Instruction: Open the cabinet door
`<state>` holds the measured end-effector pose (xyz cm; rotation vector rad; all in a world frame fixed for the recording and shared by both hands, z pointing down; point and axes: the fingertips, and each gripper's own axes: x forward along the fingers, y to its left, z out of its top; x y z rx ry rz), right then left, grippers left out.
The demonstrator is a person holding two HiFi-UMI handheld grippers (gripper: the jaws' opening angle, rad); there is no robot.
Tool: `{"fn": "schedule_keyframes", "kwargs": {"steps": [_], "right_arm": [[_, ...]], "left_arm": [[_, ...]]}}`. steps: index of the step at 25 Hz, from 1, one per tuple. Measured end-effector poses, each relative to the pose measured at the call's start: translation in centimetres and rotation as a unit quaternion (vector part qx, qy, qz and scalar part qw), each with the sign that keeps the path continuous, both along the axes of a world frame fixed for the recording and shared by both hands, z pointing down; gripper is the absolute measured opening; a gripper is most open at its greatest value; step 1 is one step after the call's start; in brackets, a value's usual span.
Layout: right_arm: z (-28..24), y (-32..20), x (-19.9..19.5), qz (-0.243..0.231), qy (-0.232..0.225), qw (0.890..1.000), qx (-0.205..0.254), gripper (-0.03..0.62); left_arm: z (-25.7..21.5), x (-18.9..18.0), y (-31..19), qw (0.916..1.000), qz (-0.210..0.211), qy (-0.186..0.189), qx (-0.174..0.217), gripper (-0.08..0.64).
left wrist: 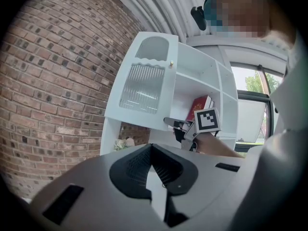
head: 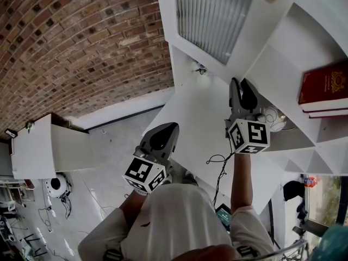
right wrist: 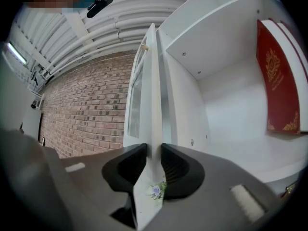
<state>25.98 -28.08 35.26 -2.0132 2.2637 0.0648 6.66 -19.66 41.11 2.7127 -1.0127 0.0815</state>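
Brick wall (head: 81,42) backs the white cabinet (head: 283,58), whose cabinet door (head: 215,10) stands swung open. Your right arm reaches straight out, with the right gripper (head: 242,85) about level and its jaws clamped on the door's free edge. Your left gripper (head: 165,130) hangs nearer you, jaws together and empty.

Edge-on cabinet door (right wrist: 153,81) ahead, open shelf bay (right wrist: 226,114) right of it, red book (right wrist: 278,76) at far side
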Motion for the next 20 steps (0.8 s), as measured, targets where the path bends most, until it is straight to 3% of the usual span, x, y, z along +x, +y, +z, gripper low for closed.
{"fn": "schedule_keyframes", "kwargs": {"steps": [20], "right_arm": [[0.1,2.3,-2.9,0.001,-0.005,1.000,-0.002,0.094]], "left_arm": [[-0.2,-3.2,2.6,0.9997,-0.022,0.005,0.003,0.009]]}}
